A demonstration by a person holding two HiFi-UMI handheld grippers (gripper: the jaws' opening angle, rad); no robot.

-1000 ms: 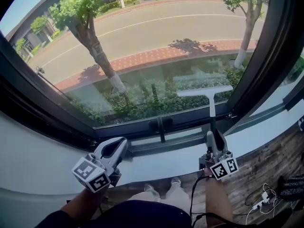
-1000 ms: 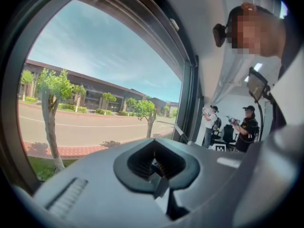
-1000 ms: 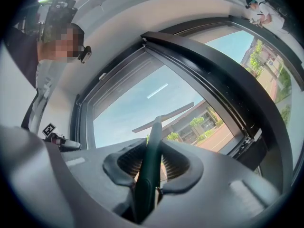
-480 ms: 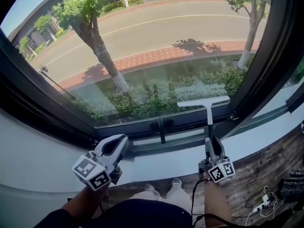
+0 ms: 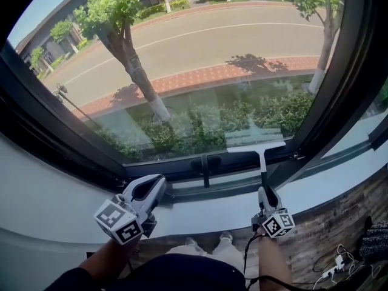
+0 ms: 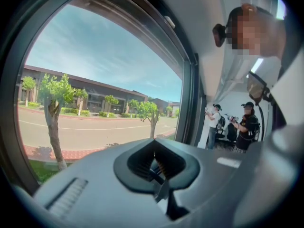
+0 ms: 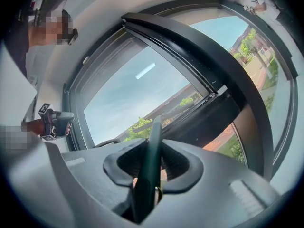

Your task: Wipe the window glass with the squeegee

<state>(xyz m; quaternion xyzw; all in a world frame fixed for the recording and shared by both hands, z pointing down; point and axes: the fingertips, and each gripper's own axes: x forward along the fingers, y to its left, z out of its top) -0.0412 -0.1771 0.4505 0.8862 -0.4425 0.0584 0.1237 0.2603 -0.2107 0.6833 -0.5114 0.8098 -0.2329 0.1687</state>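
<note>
At the lower right of the large dark-framed window glass (image 5: 206, 71), we are holding the slim squeegee with a pale flat blade and thin dark handle (image 5: 262, 161) upright in the right gripper (image 5: 265, 193). Its blade is lying almost level just above the black bottom frame rail (image 5: 182, 173), close to the right-hand frame. In the right gripper view the jaws are clamping the dark handle from both sides, with the shaft running straight up between the pads. We are judging the tool to be light and stiff along its shaft, with only the wiping edge likely to give a little. We are gripping it at the lower end of the handle, which looks like the right place, since the blade is staying free to sit flat on the pane. The narrow, smooth-looking shaft is leaving a long reach above the jaws, so we are expecting it to try to twist or pivot under pressure. A firm clamp and moderate, even push are seeming wise, as the glass is hard and unforgiving. The left gripper (image 5: 148, 190) is hovering over the white window sill (image 5: 206, 214), well apart from the squeegee, its jaws closed together on nothing.
</note>
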